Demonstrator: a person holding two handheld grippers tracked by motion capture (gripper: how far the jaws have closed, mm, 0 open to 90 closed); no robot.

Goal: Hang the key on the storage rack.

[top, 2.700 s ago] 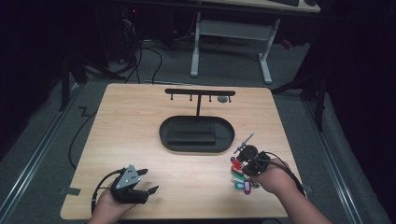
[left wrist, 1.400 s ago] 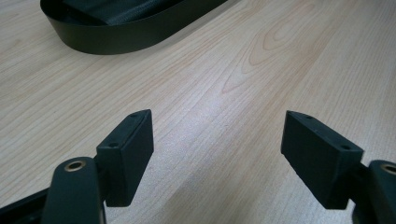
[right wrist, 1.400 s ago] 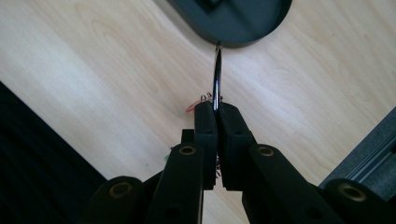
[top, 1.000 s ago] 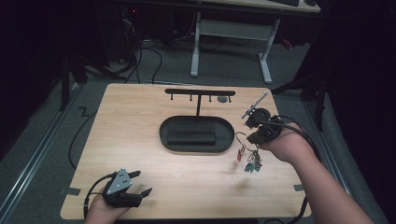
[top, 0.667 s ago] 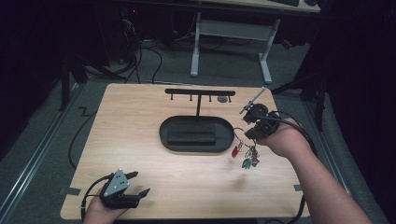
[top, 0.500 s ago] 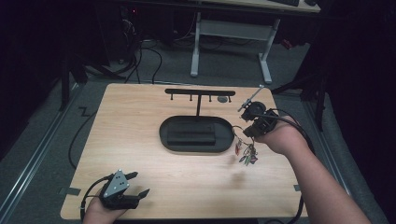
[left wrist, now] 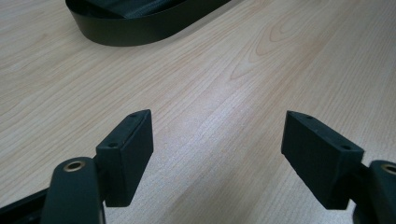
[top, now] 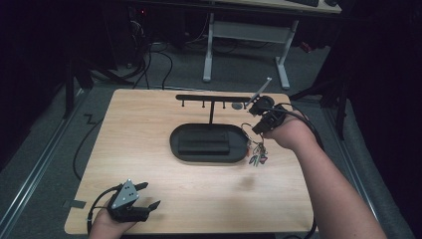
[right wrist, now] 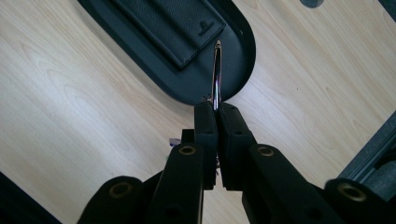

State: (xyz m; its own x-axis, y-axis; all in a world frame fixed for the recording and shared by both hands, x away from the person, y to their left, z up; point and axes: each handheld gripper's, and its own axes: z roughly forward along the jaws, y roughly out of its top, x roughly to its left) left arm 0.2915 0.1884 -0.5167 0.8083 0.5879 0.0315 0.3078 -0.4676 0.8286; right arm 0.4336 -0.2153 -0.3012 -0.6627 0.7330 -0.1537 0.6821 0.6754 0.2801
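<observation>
A bunch of keys with coloured tags hangs from a metal ring. My right gripper is shut on that ring and holds it in the air off the right end of the black oval tray. In the right gripper view the ring stands edge-on between the closed jaws, over the tray's rim. A black T-shaped hook rack rises behind the tray. My left gripper rests open at the table's front left; nothing lies between its fingers.
A black leather wallet lies inside the tray. A small grey disc sits on the table by the rack's right end. The table's right edge lies close beside my right hand. A desk frame and cables are on the floor behind.
My right gripper has carried the keys from the table's front right up and back toward the rack's right end. The left hand has shifted slightly left, then stayed put.
</observation>
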